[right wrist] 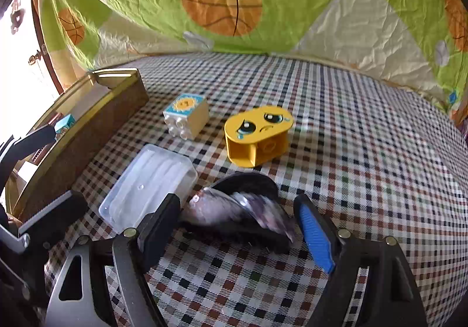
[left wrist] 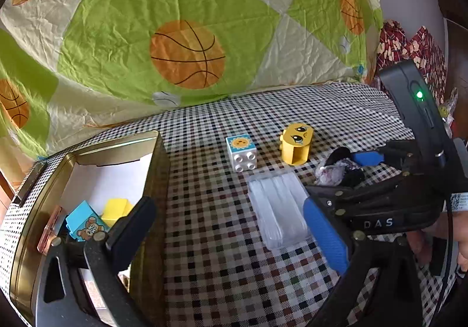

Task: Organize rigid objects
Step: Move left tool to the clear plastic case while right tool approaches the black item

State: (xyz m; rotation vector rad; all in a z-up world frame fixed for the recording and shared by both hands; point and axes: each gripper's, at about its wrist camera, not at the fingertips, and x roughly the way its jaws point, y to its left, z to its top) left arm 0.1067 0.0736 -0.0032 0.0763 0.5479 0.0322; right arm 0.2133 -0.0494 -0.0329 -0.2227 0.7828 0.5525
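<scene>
Shell (right wrist: 242, 210) sits right between the right gripper (right wrist: 234, 227) fingers, a dark mussel-like half with a shiny purple-grey inside, its long axis running across the gap from the black finger (right wrist: 158, 221) towards the blue-padded one (right wrist: 316, 236). Jaws stand wide apart, one on each side of it; whether either pad touches the shell I cannot tell, and the shell looks blurred. It lies on the checked cloth (right wrist: 365, 151), just in front of the yellow sad-face block (right wrist: 259, 136), which lies on its side with the face turned up. Beside that, the white sun block (right wrist: 187, 119) is tipped over, studs pointing towards the camera. The clear plastic box (right wrist: 149, 183) lies flat just left of the shell, its long side angled towards the tin.

Over to the left gripper (left wrist: 231, 227): jaws wide open, nothing between them, hovering by the gold tin (left wrist: 152, 180) at the table's left edge. Inside the tin lie a blue bear block (left wrist: 84, 221) and a yellow block (left wrist: 117, 210), close together.
</scene>
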